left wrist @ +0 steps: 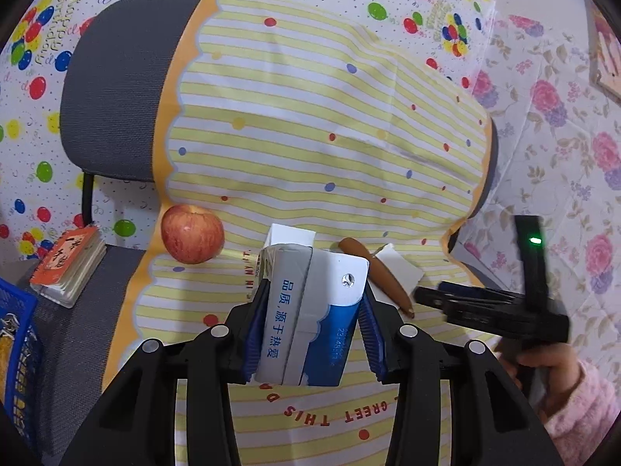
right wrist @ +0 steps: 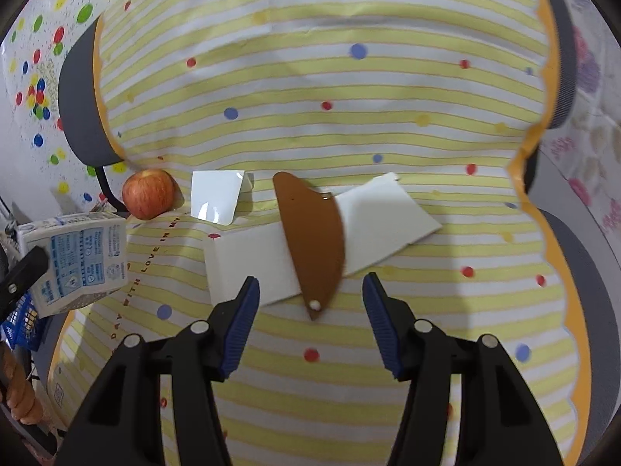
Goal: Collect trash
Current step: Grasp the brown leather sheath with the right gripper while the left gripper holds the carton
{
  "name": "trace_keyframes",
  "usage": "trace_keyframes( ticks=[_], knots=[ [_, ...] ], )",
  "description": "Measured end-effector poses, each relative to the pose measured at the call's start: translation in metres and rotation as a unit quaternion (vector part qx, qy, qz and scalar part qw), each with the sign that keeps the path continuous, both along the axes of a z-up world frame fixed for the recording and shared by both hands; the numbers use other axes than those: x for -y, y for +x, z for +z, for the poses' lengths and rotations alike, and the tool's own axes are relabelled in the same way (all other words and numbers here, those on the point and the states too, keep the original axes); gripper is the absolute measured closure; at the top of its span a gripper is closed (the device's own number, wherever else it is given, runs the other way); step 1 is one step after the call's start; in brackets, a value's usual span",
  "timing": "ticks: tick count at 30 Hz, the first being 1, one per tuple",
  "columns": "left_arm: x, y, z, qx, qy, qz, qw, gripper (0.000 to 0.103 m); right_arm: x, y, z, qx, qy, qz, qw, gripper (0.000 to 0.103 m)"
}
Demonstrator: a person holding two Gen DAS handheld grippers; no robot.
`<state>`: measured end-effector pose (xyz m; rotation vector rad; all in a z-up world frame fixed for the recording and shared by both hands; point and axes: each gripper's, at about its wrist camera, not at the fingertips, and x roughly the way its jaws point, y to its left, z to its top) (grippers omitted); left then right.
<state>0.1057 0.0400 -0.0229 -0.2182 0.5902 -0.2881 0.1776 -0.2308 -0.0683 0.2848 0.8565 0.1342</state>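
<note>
Left wrist view: the left gripper point(left wrist: 310, 324) has its blue pads clamped on a milk carton point(left wrist: 310, 310), lifted off the striped cloth point(left wrist: 310, 116). Right gripper point(right wrist: 310, 303) hangs partly open with nothing between its fingers, just above a brown curved piece point(right wrist: 314, 240) lying on white card scraps point(right wrist: 384, 221). So it looks like carton grabbed, scraps next. Next move probably needs a low, careful pinch on that flat stuff. Further back sits an apple point(right wrist: 147, 193). A blue basket point(left wrist: 17, 349) is cut off at the edge, hard to read.
</note>
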Motion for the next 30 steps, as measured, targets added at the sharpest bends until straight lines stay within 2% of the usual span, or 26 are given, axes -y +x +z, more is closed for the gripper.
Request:
trace_keyframes(
  ticks=[4,11,12,14,16,21,26,28,30],
  knots=[
    [-0.004,0.002,-0.017,-0.036,0.002,-0.009,0.9993,0.059,-0.006,0.023,-0.009,-0.017,-0.006,0.0,1.0,0.047],
    [-0.022,-0.007,-0.054,-0.114,0.027,0.019,0.9929,0.058,-0.013,0.034,-0.015,-0.021,-0.024,0.01,0.999,0.043],
    [-0.024,-0.007,-0.055,-0.116,0.028,0.022,0.9926,0.058,-0.013,0.037,-0.017,-0.024,-0.026,0.013,0.999,0.043],
    [-0.024,-0.005,-0.053,-0.11,0.034,0.026,0.993,0.046,-0.014,0.041,-0.019,-0.024,-0.033,0.016,0.999,0.043],
    [-0.02,0.0,-0.05,-0.1,0.044,0.025,0.9937,0.042,-0.014,0.047,-0.021,-0.025,-0.038,0.018,0.999,0.043],
    [-0.017,0.018,-0.048,-0.097,0.049,0.03,0.9936,0.042,-0.008,0.066,-0.032,-0.038,-0.035,0.016,0.999,0.043],
    [-0.022,0.034,-0.053,-0.114,0.045,0.054,0.991,0.052,-0.005,0.08,-0.041,-0.051,-0.018,0.019,0.998,0.044],
    [-0.023,0.035,-0.054,-0.113,0.056,0.061,0.9902,0.054,-0.008,0.079,-0.04,-0.049,-0.02,0.027,0.998,0.05],
    [-0.023,0.031,-0.053,-0.106,0.06,0.064,0.9905,0.056,-0.009,0.076,-0.04,-0.047,-0.025,0.03,0.998,0.051]
  ],
)
